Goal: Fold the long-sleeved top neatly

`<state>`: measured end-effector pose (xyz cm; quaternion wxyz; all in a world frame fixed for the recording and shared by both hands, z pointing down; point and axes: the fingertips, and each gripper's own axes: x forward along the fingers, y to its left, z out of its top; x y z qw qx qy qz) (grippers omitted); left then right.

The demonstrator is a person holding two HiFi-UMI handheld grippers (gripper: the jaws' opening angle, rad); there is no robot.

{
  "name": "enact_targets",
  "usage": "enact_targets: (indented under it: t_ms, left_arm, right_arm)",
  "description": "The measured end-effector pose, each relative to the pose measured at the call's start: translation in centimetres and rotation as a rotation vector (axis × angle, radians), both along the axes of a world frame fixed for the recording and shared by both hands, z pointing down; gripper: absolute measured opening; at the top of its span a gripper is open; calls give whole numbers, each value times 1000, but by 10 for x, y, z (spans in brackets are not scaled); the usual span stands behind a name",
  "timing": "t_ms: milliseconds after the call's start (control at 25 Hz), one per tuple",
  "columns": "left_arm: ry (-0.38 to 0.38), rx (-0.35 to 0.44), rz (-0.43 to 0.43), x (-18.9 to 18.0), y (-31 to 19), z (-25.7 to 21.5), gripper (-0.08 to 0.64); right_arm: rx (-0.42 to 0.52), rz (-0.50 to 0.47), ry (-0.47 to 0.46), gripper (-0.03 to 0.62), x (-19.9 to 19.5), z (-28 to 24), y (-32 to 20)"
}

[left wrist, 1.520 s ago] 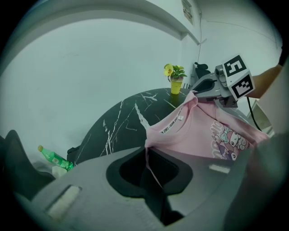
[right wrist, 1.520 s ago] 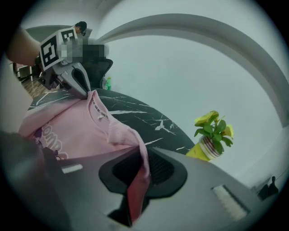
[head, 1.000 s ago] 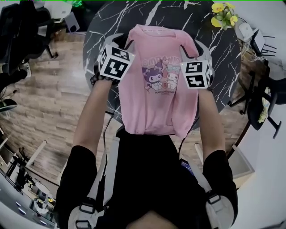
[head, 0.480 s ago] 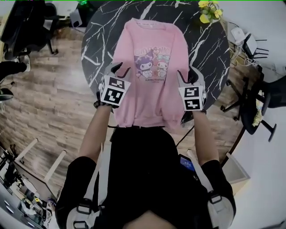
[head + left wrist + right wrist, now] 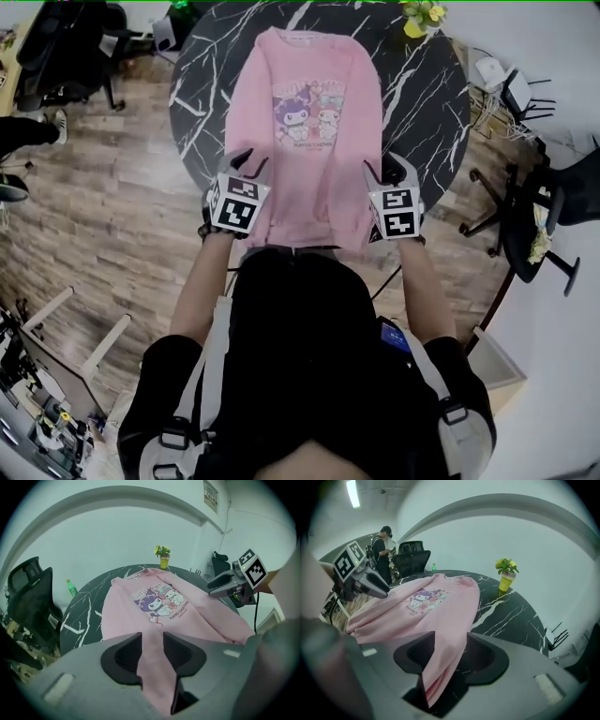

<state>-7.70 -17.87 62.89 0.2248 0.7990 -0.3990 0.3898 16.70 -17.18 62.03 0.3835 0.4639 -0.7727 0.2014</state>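
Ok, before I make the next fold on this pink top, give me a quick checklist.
1. Left gripper clamped on the pink long-sleeved cartoon-print top: ok.
2. Right gripper clamped on its other side: ok.
3. Top flat, print up, on the round black marble table: ok.
4. Hem fully on the table: not ok, it overhangs the near edge.
5. Yellow flower pot clear of the top: ok.

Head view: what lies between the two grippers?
Only the pink top, its lower half spanning from left gripper to right gripper, seen in head view.
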Motion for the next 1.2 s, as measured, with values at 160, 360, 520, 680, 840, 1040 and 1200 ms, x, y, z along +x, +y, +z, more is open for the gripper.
enact_targets:
  t_ms: [160,360,520,680,840,1040,1200]
  left_arm:
    - [1,-21,17,-8,28,0,150]
    - [-10,-63,103,-11,58,-2,146]
    - [-11,-62,194,-12,77,-4,146]
    - [-11,-59,244,-21,88,-4,146]
    - [-17,-48,274,-31,100,-4,144]
    - [-23,-51,295,-43,113,-3,143]
    - [-26,-70,299,-52,124,-1,143]
  right_arm:
    - [-44,72,-31,209,5,8,40]
    - [-88,229,-104,209,2,5,89]
    - [-104,332,-132,209,-10,7,124]
    - [-84,381,-99,209,-19,10,143]
    - [-68,449,-80,210,-15,12,162]
    - [-90,566,-129,215,-10,21,182]
    - [-100,622,-204,206,-17,25,187]
